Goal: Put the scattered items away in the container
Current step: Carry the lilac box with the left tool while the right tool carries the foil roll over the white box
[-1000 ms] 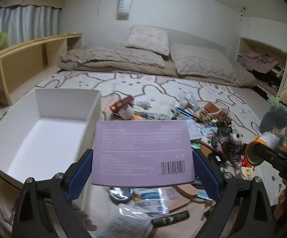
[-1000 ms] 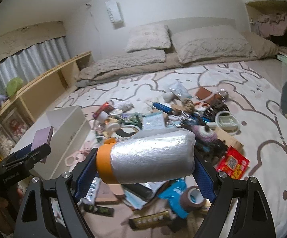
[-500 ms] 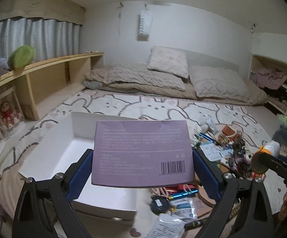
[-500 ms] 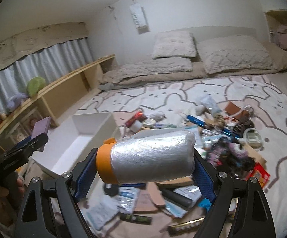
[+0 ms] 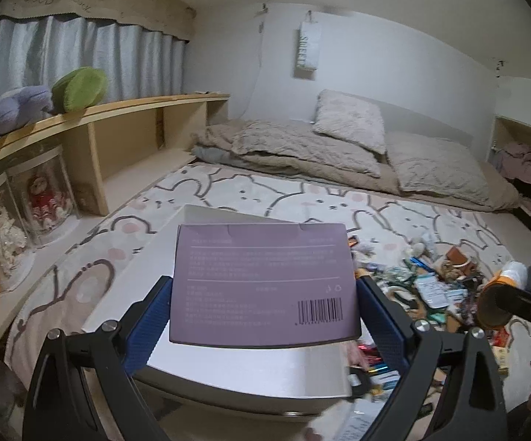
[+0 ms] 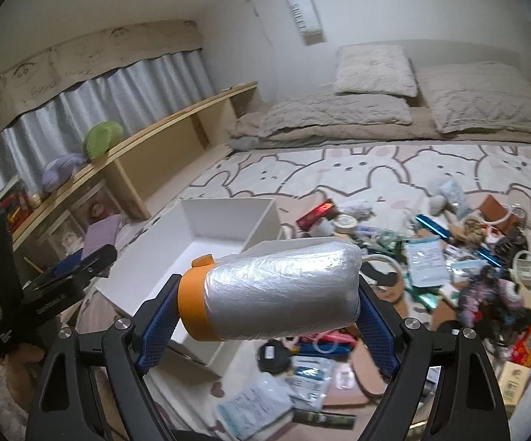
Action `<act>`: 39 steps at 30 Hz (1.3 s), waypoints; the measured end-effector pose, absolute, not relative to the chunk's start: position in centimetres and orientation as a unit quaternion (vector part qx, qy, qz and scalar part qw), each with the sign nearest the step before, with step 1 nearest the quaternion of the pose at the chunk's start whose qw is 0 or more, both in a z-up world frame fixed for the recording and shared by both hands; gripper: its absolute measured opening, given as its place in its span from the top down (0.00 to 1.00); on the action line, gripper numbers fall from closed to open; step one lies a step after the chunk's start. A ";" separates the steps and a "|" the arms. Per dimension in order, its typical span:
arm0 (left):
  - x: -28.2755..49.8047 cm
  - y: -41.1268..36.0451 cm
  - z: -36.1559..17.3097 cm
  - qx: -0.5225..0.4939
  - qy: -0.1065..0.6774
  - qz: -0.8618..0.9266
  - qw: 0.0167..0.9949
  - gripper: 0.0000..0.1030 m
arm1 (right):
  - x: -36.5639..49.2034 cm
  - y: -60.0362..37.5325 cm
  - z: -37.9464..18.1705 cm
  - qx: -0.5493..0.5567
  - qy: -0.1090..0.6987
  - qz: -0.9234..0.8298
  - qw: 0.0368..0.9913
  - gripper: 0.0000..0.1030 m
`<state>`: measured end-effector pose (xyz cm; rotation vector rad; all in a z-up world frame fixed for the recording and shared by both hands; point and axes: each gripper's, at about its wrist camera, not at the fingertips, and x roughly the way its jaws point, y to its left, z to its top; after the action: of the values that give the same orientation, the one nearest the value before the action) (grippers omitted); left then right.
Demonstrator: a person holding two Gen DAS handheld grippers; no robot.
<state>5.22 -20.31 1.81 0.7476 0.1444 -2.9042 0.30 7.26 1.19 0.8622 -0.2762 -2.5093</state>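
Observation:
My left gripper is shut on a flat purple box with a barcode, held above the open white container, which it mostly hides. My right gripper is shut on a roll of clear plastic film with an orange core, held just right of the white container, above its near right corner. The left gripper with the purple box shows in the right wrist view, left of the container. The right gripper's roll shows at the right of the left wrist view.
Scattered items cover the bunny-print rug right of the container. A wooden shelf with plush toys and cased dolls runs along the left. Bedding and pillows lie at the back.
Both grippers have risen and swung left with their loads. The purple box now hangs over the container, and the roll has come closer to the container's right side.

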 end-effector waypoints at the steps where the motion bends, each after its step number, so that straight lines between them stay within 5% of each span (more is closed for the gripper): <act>1: 5.1 -21.0 1.7 0.251 0.046 -0.964 0.075 0.06 | 0.1 6.7 1.2 0.316 -0.099 -0.913 0.239 0.15; 39: -5.8 -30.3 -6.6 0.462 0.000 -0.884 0.068 0.06 | -7.8 -12.7 -6.0 0.450 0.058 -0.821 0.348 0.15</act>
<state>-5.78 -30.26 -6.58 1.3921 -0.0004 -2.6631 -7.76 -12.73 -5.97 1.1670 0.1504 -2.1280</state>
